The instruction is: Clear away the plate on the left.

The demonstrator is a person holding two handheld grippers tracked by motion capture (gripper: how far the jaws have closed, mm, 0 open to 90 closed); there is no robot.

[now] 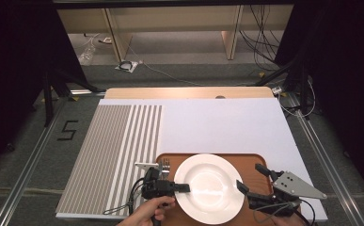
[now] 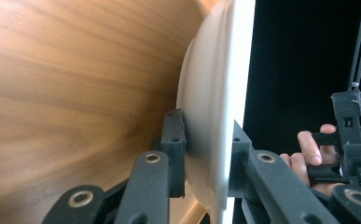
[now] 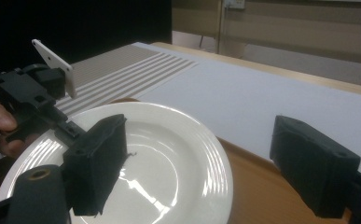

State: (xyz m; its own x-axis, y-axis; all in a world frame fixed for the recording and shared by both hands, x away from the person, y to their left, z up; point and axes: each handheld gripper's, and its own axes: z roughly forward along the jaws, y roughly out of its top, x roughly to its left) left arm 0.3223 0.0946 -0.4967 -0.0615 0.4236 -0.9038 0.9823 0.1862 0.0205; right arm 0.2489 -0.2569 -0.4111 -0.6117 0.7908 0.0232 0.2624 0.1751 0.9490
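A white plate (image 1: 210, 188) lies on a brown wooden tray (image 1: 250, 160) at the near edge of the table. My left gripper (image 1: 182, 187) is shut on the plate's left rim. In the left gripper view the plate (image 2: 211, 93) is edge-on, with one jaw under it and one on top, and my left gripper (image 2: 206, 135) clamps it over the tray (image 2: 75, 93). My right gripper (image 1: 250, 176) stands open at the plate's right rim and holds nothing. In the right gripper view my right gripper (image 3: 206, 163) has one jaw over the plate (image 3: 159, 154) and the other over the tray (image 3: 257, 186).
What looks like a fork (image 1: 164, 165) lies on the tray just left of the plate. A grey-striped mat (image 1: 109, 155) covers the table's left part, and a white sheet (image 1: 217, 122) covers the rest. Black stands and cables flank the table.
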